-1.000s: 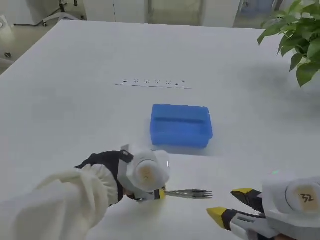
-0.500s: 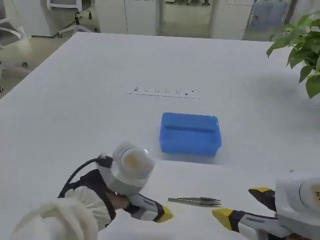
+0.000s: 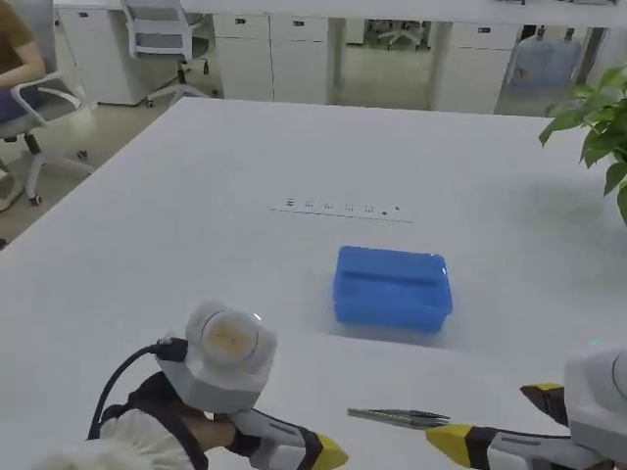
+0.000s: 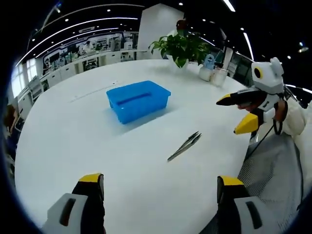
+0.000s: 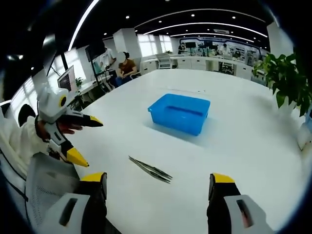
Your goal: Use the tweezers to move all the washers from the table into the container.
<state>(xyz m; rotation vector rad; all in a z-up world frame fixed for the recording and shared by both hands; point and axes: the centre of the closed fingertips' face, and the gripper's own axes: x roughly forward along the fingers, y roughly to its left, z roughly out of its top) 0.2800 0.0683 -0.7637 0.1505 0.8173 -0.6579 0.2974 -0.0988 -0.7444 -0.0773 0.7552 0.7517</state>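
Metal tweezers point(image 3: 397, 417) lie flat on the white table point(image 3: 196, 215), held by nothing; they also show as tweezers point(image 4: 184, 146) and tweezers point(image 5: 149, 170). Beyond them stands the blue container point(image 3: 392, 289), container point(image 4: 138, 100), container point(image 5: 180, 112). A row of small washers point(image 3: 343, 208) lies in a line behind it. My left gripper point(image 4: 158, 187) is open, back and to the left of the tweezers. To their right, my right gripper point(image 3: 498, 416) is open too, its fingers wide in its own view, gripper point(image 5: 158, 183).
A potted plant point(image 3: 593, 127) hangs over the table's far right. Office chairs point(image 3: 157, 39) and a seated person point(image 3: 15, 59) are off the far left corner. The table's near edge runs just below both grippers.
The left gripper has drawn back left and toward me, away from the tweezers it was touching. The tweezers stay on the table. The head camera has tilted up.
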